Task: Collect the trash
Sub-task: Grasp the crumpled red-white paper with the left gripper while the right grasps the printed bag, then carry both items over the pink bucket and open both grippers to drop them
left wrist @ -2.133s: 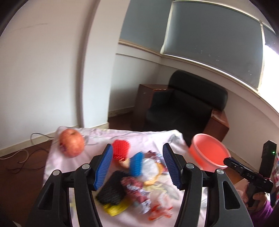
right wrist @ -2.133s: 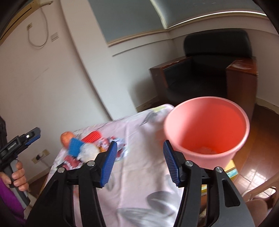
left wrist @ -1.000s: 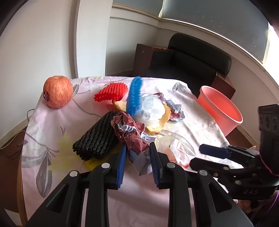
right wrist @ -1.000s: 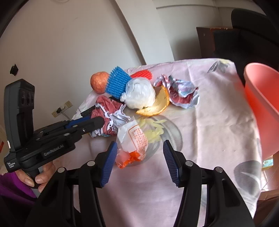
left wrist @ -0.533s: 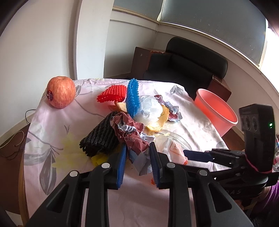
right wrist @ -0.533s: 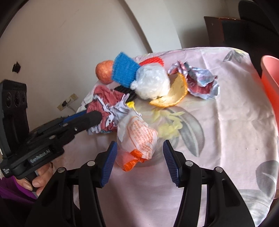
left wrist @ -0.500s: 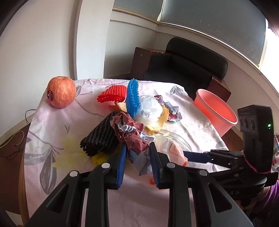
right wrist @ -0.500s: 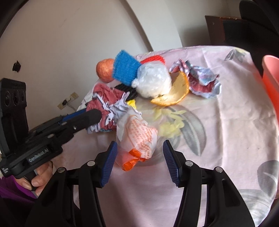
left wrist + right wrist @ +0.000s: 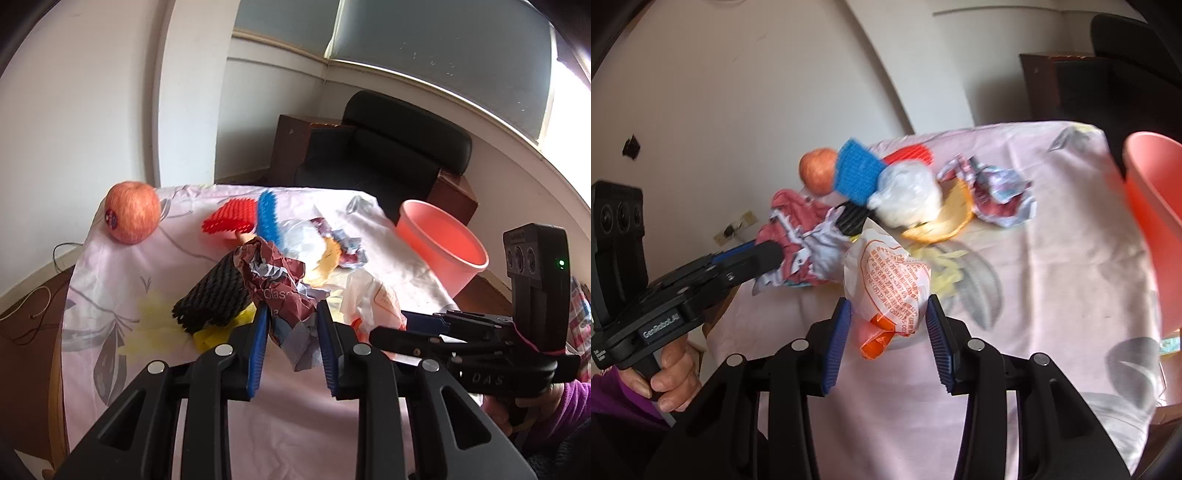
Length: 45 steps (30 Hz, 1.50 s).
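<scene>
While jaws close, bucket point(image 9: 1152, 206) beyond table edge point(image 9: 1108, 155)

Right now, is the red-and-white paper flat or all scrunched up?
Scrunched up. The red-and-white paper is a wrinkly wad with folds everywhere, pinched in the left tool.

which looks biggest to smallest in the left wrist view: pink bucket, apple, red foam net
1. pink bucket, clearly largest.
2. apple.
3. red foam net, looking close to the apple; it lies flat and the blue net partly covers it, so this order is unsure.
</scene>
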Available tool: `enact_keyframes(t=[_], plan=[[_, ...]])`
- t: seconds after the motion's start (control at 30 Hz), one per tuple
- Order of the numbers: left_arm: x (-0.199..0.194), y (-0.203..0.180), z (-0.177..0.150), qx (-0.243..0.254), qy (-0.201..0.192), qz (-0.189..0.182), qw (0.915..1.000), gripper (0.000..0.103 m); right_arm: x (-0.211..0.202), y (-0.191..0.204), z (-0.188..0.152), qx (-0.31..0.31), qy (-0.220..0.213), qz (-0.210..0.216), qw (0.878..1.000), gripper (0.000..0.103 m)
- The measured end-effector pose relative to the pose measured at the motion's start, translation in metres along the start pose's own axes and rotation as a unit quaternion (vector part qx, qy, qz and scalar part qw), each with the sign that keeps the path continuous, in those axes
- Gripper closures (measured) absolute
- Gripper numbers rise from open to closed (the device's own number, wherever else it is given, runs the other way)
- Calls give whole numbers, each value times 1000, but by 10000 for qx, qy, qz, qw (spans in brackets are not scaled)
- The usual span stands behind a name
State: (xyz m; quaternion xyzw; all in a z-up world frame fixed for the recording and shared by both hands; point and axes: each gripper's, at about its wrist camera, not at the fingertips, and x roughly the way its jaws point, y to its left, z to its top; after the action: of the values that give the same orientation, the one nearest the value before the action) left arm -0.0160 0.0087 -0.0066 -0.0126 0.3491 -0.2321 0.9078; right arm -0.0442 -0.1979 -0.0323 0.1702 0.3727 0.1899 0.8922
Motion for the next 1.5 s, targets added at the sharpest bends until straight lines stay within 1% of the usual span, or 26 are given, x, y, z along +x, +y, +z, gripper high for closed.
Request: enact_keyframes(t=[0.3,0.53,0.9,1.27,1.5], plan=[[-8,-32,14,307,-258,-307,9987,78,-37,-23,7,239,-571,-286,9977,60],[3,-62,33,490,-385,-477,9969,78,-70,-50,10,474,-1023,-627,9916,60],[36,-114,64,894,-459,-715,9924,78,-111,-102,16,850,-1708,-1256,9736,60],[72,-152,86,1036,-451,-821,9902,78,-138,-148,19,1106,-2152,-1627,9566,60],[96,-173,93,1111,-375,-845,9895,78,-147,-167,25,1120,-2378,-1877,9464,60]])
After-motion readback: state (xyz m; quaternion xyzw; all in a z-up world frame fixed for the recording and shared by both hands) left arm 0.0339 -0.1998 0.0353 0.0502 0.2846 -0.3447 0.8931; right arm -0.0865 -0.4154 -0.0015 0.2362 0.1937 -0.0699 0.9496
